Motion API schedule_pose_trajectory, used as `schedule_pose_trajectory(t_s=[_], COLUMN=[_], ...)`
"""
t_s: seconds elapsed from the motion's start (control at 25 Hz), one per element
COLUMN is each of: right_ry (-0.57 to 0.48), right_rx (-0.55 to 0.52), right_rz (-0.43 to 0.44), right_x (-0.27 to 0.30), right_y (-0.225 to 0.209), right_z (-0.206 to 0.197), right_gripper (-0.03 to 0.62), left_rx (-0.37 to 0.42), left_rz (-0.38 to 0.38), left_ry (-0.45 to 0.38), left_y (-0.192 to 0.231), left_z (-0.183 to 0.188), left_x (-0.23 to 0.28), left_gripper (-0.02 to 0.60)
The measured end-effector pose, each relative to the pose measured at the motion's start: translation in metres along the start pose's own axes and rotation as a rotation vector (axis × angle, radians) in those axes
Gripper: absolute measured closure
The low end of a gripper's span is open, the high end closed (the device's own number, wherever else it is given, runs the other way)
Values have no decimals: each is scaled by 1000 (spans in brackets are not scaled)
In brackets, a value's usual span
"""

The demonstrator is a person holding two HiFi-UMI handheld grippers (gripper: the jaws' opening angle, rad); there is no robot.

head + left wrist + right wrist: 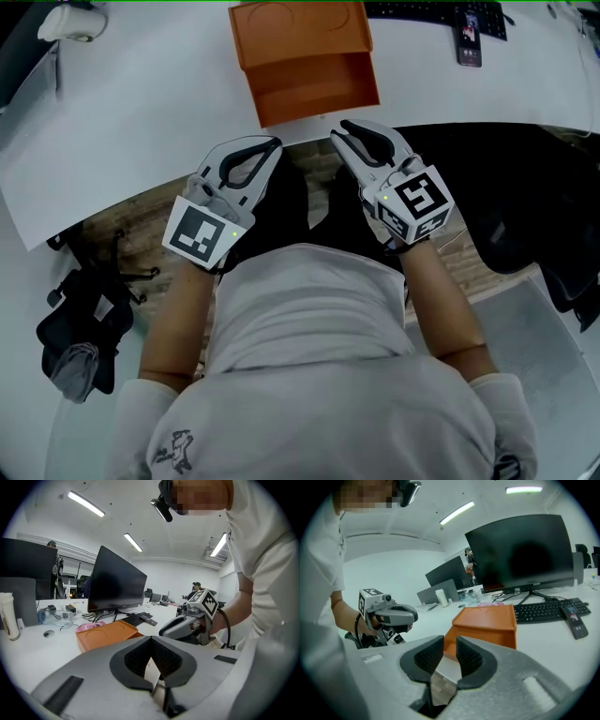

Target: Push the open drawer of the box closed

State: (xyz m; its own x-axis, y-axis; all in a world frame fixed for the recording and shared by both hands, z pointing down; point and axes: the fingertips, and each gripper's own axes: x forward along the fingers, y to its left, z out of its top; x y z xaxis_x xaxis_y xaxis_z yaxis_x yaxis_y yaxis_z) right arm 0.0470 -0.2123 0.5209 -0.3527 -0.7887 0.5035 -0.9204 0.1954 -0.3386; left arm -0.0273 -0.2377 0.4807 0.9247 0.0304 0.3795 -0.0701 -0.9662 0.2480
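Nearest the head camera the person's grey shirt (309,319) is seen, with both forearms stretched forward from it toward a white table (141,112). On that table, well ahead of the shirt, an orange box (300,33) is set, and its drawer (317,89) is pulled out toward the person, so that the drawer front lies close to the table's near edge.

Both tools are held just short of that edge, over the dark gap between table and person. The left gripper (269,148) is seen with its jaws brought together at the tips, nothing being pinched. The right gripper (347,134) is seen with its jaws spread and a clear gap between the pads; nothing is held.

The drawer's sliding line is judged to run away from the person into the box, slightly slanted in the head view. In that view neither gripper can be called clearly nearer, since each sits just before one end of the drawer front. In the right gripper view the drawer is framed straight through the gap of the jaws, whereas in the left gripper view the box lies off to the left of the jaws. A straight forward push is therefore judged to be better lined up for the right gripper.
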Motion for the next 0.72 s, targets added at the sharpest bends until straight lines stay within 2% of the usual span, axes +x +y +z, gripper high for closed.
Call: schedule_pose_trajectory(t_s=[0.56, 0.72], right_ry=[142, 167], right_rx=[94, 106], right_rz=[-19, -25], right_x=[46, 57], right_y=[-31, -39], right_z=[-87, -101], right_gripper=[511, 511], left_rx=[-18, 13], left_rz=[-5, -4], left_ry=[53, 54], left_y=[15, 19], left_z=[-56, -71], left_x=[27, 32], left_gripper=[583, 583])
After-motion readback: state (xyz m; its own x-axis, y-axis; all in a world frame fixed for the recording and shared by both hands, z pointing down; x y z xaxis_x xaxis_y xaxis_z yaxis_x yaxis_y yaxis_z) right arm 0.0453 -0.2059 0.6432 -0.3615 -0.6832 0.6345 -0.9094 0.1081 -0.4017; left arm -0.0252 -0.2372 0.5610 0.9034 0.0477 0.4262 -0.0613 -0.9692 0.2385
